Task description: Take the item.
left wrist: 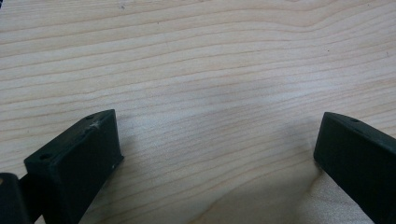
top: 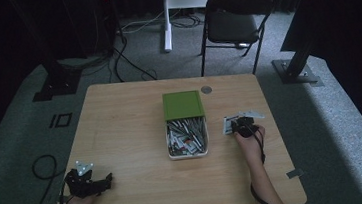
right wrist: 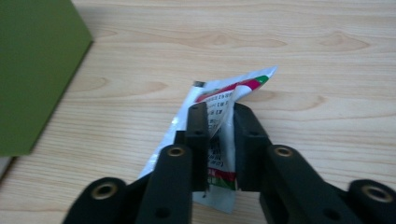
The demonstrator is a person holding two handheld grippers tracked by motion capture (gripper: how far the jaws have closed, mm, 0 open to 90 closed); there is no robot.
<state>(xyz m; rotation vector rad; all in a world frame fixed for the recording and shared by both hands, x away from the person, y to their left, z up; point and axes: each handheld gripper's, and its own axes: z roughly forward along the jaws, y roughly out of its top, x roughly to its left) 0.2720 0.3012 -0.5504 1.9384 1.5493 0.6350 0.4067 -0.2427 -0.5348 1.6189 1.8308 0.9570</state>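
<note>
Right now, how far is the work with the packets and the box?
Done: the green lid is slid back and the white box lies open, holding many packets. In hand: the right gripper is shut on one white packet at the table surface, right of the box. The left gripper is open over bare wood. Left: whether this packet goes in or came out, I cannot tell.

sachet (right wrist: 219, 140) print blurred (lower edge behind tongs), box (top: 186, 138) contents indistinct
</note>
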